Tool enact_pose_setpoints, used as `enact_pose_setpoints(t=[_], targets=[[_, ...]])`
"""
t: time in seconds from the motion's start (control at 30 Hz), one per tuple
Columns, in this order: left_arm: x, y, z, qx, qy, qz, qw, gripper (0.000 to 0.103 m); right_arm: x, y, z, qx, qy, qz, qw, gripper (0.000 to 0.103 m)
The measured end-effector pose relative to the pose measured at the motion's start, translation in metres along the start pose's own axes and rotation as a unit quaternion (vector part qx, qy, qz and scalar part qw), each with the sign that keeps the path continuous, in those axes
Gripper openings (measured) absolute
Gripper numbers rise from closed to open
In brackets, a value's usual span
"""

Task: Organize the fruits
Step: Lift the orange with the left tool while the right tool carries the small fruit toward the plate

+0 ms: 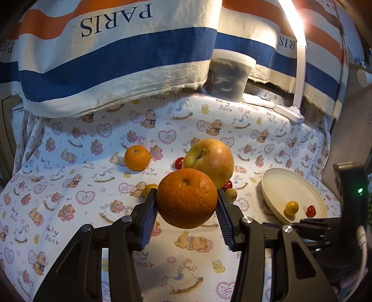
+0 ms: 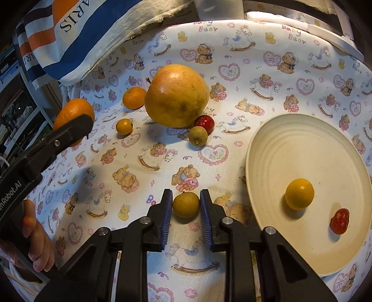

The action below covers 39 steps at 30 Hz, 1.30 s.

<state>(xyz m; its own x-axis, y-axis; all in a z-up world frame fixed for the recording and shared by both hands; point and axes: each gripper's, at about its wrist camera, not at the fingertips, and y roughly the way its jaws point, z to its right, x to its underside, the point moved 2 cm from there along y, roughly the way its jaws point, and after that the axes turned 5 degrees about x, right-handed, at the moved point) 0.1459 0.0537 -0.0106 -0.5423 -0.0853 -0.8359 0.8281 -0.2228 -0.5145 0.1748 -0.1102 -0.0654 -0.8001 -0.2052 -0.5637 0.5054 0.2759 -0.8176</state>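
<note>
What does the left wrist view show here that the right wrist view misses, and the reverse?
Left wrist only: the lamp's lit head and a lidded tub behind the cloth. Right wrist only: the right gripper shut on a small brownish fruit, and the person's hand. Both: the big orange in the left gripper, the apple, and the plate.

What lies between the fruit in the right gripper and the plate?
Only bare printed cloth between the small fruit and the plate, in the right wrist view.

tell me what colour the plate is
Cream, plain; the plate shows best in the right wrist view.
</note>
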Motion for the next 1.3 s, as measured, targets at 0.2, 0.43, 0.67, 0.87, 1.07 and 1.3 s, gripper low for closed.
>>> enact_pose_setpoints(t=[0.2, 0.43, 0.67, 0.87, 1.07, 1.3], targets=[[-0.002, -0.011, 0.0, -0.006, 0.002, 0.023, 0.9997, 0.047, -0.005, -0.035, 0.013, 0.018, 0.02, 0.05, 0.998, 0.025], [-0.014, -0.038, 0.0, -0.018, 0.019, 0.082, 0.9963, 0.047, -0.015, -0.069, 0.037, 0.025, 0.062, 0.098, 0.993, 0.025], [-0.016, -0.049, -0.002, -0.035, 0.027, 0.105, 0.9935, 0.047, -0.017, -0.096, 0.048, 0.038, 0.074, 0.128, 0.988, 0.025], [-0.016, -0.06, 0.028, -0.027, 0.057, 0.105, 0.9925, 0.047, -0.017, -0.131, 0.055, 0.051, 0.083, 0.164, 0.982, 0.025], [-0.027, -0.071, 0.07, 0.006, 0.071, 0.099, 0.9925, 0.047, -0.009, -0.165, 0.059, 0.052, 0.074, 0.194, 0.977, 0.025], [-0.035, -0.023, 0.128, 0.041, 0.098, 0.017, 0.9942, 0.047, -0.002, -0.183, 0.087, 0.114, 0.089, 0.216, 0.966, 0.025]])
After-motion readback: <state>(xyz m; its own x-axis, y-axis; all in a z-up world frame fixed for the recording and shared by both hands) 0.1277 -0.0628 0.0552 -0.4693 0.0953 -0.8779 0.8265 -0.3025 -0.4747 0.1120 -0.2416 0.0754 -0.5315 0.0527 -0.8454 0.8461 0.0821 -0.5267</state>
